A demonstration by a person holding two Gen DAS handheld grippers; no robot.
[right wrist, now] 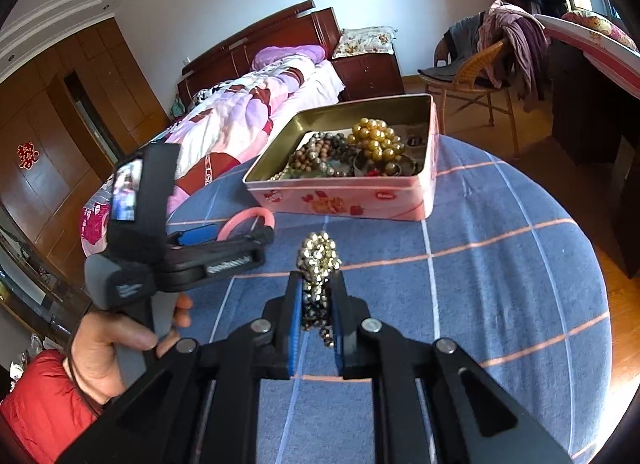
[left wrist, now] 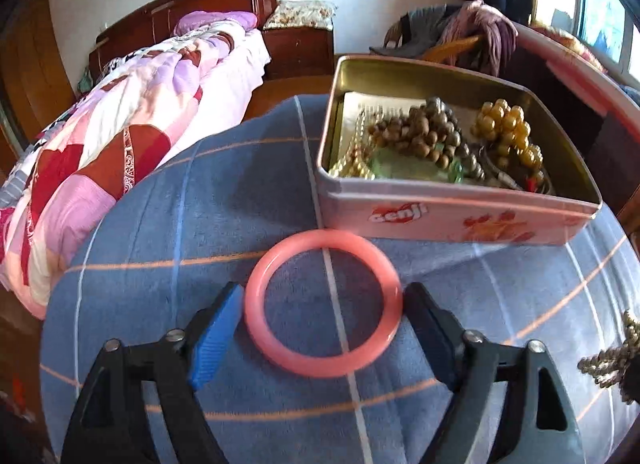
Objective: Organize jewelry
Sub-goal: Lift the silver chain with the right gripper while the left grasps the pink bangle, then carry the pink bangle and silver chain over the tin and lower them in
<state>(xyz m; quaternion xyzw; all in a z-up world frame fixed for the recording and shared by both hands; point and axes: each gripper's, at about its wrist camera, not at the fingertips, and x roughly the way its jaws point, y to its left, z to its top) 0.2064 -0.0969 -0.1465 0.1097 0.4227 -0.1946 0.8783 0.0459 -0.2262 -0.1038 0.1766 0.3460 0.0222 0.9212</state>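
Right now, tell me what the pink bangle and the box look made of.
Pink bangle: smooth, glossy, faintly translucent; looks like polished stone, glass or resin, cannot tell which.
Box: thin metal tin, judging by the brassy bare inside walls, rolled rim and printed pink outside.

We are seeing the bangle (left wrist: 322, 304) lying on the tablecloth (left wrist: 192, 200) between the fingers of our left gripper (left wrist: 324, 306), with the tin (left wrist: 452, 216) sitting just beyond it to the right. Bead bracelets (left wrist: 432, 136) are lying inside the tin. Our right gripper (right wrist: 316, 296) is holding a beaded strand (right wrist: 318, 264) near the tin, and the bed (left wrist: 132, 136) is lying far left.
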